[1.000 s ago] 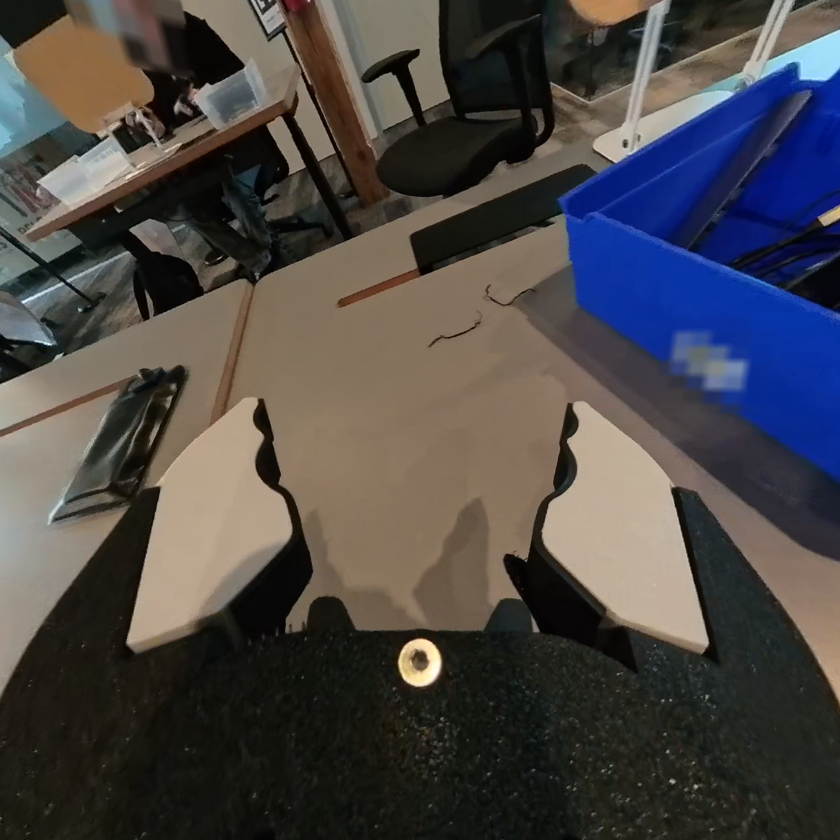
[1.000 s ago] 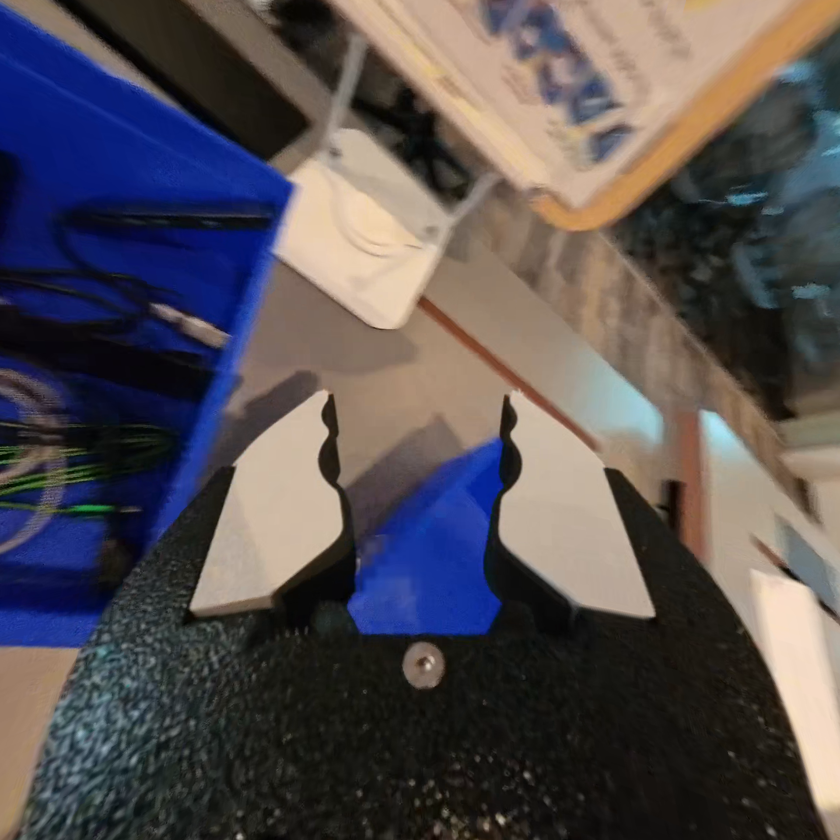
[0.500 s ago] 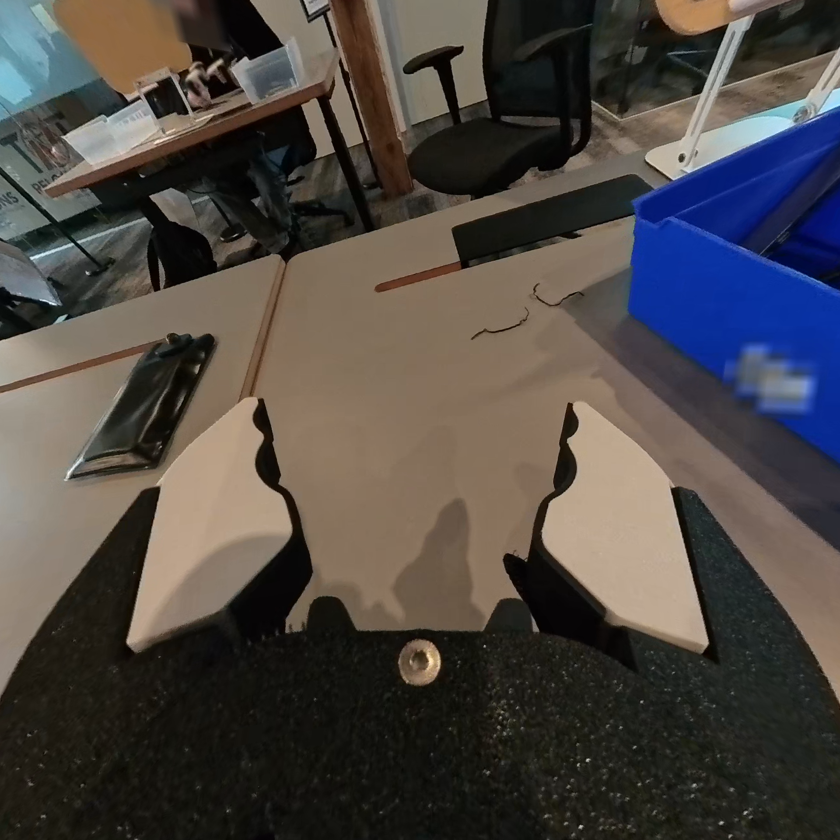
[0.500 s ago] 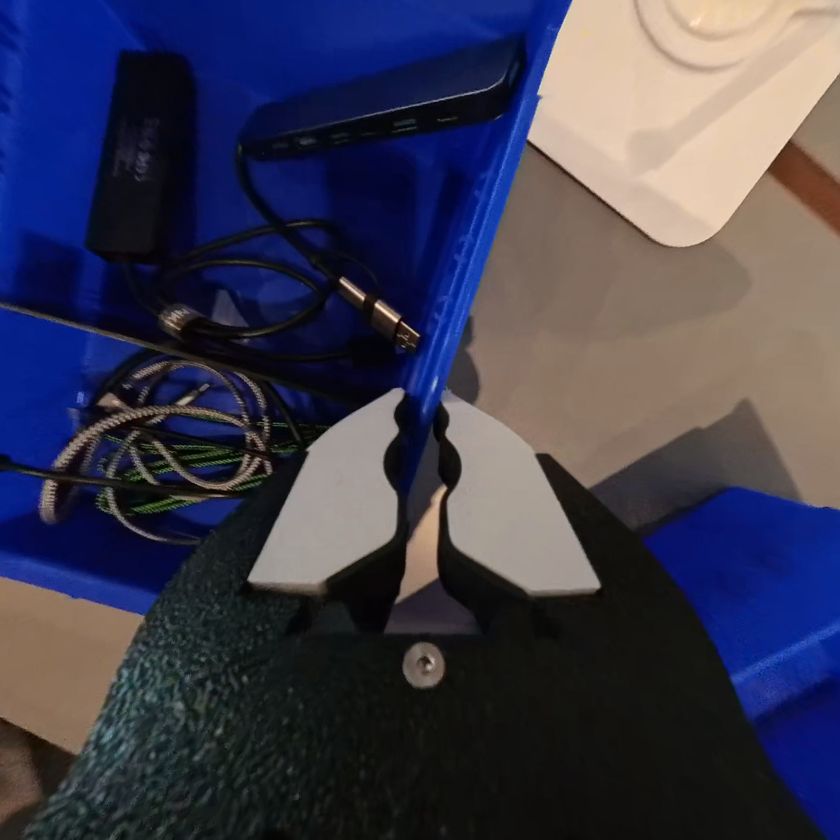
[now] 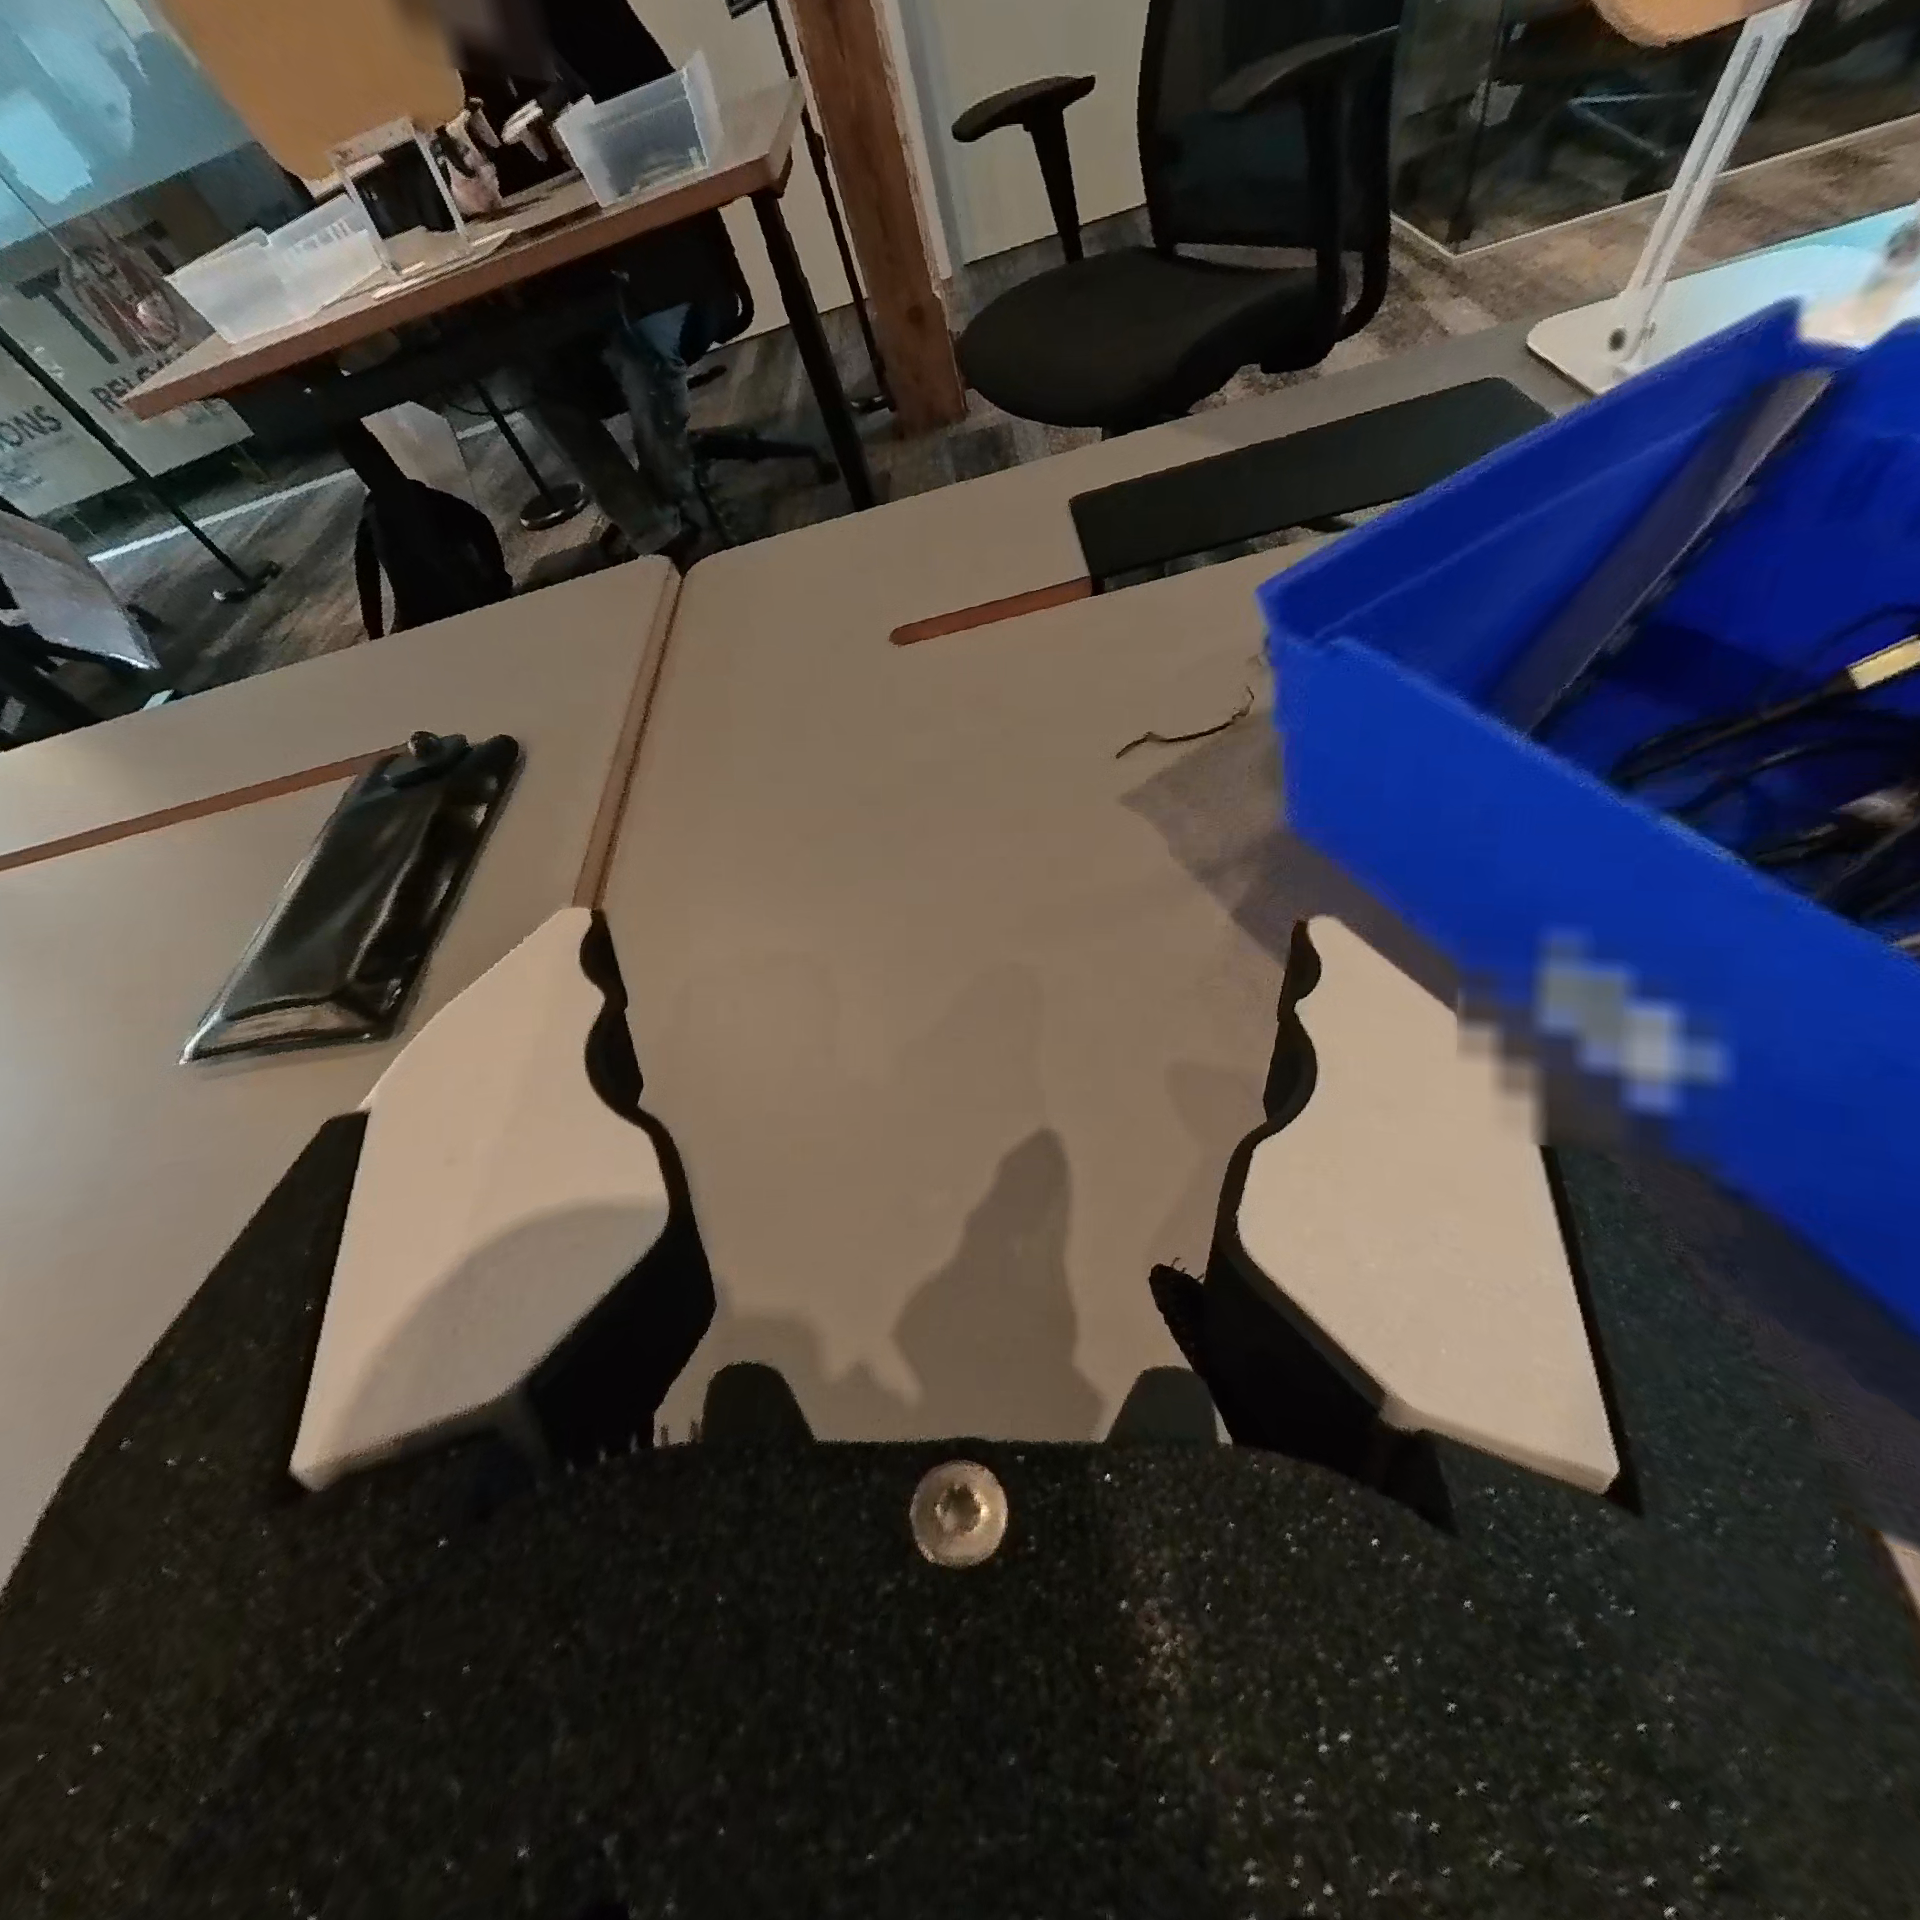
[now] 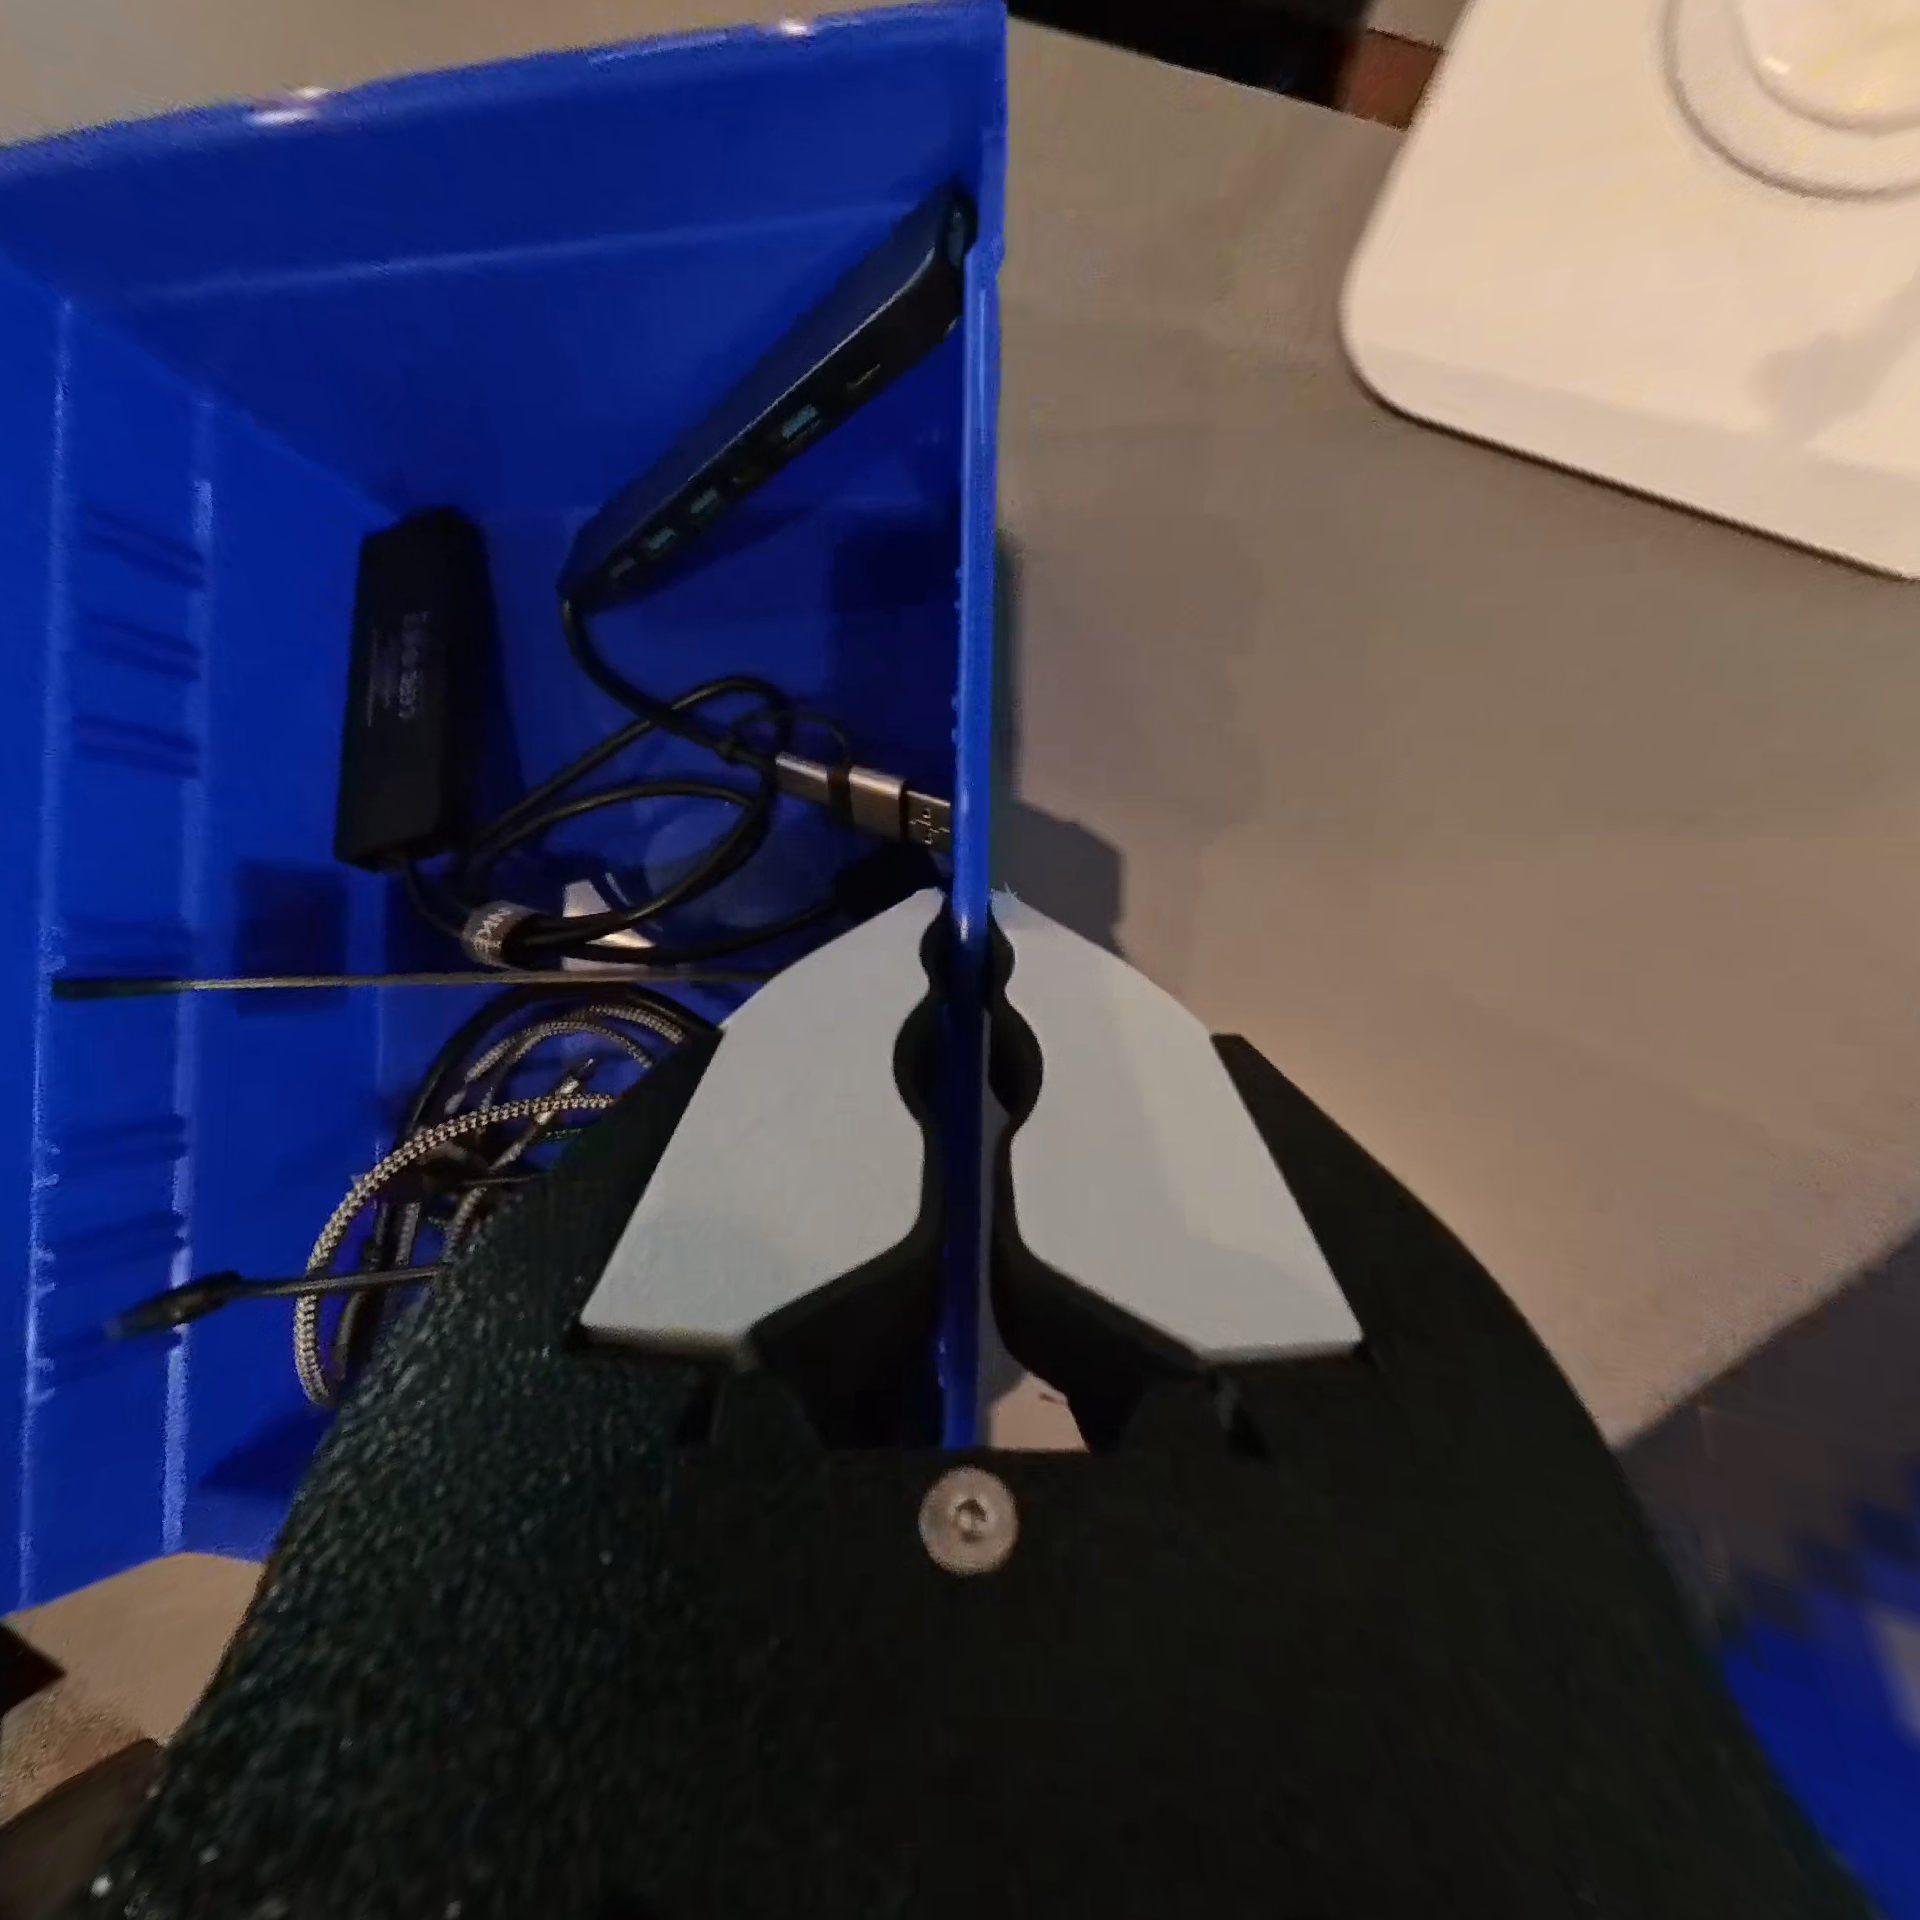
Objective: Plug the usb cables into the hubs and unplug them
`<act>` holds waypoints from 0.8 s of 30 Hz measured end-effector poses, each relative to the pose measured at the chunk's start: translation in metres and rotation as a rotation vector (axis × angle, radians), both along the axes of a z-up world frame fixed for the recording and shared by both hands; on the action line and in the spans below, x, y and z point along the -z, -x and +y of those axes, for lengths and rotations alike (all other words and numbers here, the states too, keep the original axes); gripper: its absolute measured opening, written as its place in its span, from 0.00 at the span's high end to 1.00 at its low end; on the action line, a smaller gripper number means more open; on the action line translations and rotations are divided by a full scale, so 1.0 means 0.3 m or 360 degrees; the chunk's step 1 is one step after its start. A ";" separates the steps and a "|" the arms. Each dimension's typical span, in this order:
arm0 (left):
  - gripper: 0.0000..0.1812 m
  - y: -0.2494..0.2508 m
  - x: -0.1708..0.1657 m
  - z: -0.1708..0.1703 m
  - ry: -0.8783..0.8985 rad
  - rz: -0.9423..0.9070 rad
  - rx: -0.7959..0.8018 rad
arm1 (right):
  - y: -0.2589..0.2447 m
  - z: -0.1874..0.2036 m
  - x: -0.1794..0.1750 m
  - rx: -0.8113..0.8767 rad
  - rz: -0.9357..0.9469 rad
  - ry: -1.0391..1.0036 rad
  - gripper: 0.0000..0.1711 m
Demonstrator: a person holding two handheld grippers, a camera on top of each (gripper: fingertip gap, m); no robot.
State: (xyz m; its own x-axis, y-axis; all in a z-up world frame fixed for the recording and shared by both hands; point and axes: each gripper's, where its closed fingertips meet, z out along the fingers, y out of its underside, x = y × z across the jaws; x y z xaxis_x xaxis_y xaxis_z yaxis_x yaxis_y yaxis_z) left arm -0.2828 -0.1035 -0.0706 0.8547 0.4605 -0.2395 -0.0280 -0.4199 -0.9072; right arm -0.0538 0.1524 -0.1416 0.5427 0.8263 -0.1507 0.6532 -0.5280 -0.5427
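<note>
Your right gripper (image 6: 964, 914) is clamped on the blue bin's (image 6: 499, 270) side wall, likely to drag it closer. The hubs (image 6: 410, 686) and cables (image 6: 644, 821) lie inside, at ten o'clock. Your left gripper (image 5: 940, 935) hovers wide apart, empty, over the table (image 5: 883, 831).

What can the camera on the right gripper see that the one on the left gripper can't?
Only the right wrist view shows the right gripper shut on the bin's side wall, a black hub on the bin floor and braided cables. Only the left wrist view shows the open left gripper, a black pouch and an office chair. Both show the blue bin and the slim hub leaning inside.
</note>
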 end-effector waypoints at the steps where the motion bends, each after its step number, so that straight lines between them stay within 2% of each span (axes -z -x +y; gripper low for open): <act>1: 0.35 0.006 0.003 -0.004 0.0004 -0.0001 -0.0007 | 0.033 -0.033 0.000 -0.0057 0.0023 -0.0002 0.98; 4: 0.35 0.026 0.007 -0.023 0.0015 -0.0008 -0.0038 | 0.100 -0.138 -0.053 -0.0276 0.0191 0.0085 0.88; 7: 0.35 0.051 -0.015 -0.053 -0.0031 -0.0011 -0.0075 | 0.072 -0.195 -0.137 -0.0435 0.0400 0.0135 0.79; 11: 0.36 0.074 -0.033 -0.080 -0.0121 -0.0070 -0.0095 | -0.048 -0.253 -0.075 -0.0509 0.0281 0.0243 0.71; 13: 0.36 0.081 -0.025 -0.087 -0.0111 -0.0087 -0.0104 | -0.095 -0.282 -0.029 -0.0513 0.0214 0.0278 0.73; 15: 0.35 0.087 -0.020 -0.094 -0.0087 -0.0081 -0.0119 | -0.110 -0.316 -0.025 -0.0495 0.0281 0.0331 0.79; 16: 0.35 0.088 -0.021 -0.096 -0.0085 -0.0076 -0.0123 | -0.109 -0.332 -0.033 -0.0471 0.0330 0.0362 0.76; 20: 0.36 0.085 -0.027 -0.097 -0.0088 -0.0069 -0.0119 | -0.103 -0.394 -0.026 -0.0460 0.0307 0.0305 0.79; 24: 0.35 0.103 -0.028 -0.124 -0.0032 -0.0024 -0.0180 | -0.053 -0.510 -0.019 -0.0527 0.0330 0.0294 0.78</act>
State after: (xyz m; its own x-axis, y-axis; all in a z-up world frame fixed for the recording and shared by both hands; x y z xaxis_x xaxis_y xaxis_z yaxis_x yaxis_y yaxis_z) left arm -0.3137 -0.1408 -0.0623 0.8004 0.5589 -0.2168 0.0323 -0.4014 -0.9153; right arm -0.0380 -0.0005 -0.1358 0.1954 0.8997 -0.3904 0.6906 -0.4088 -0.5966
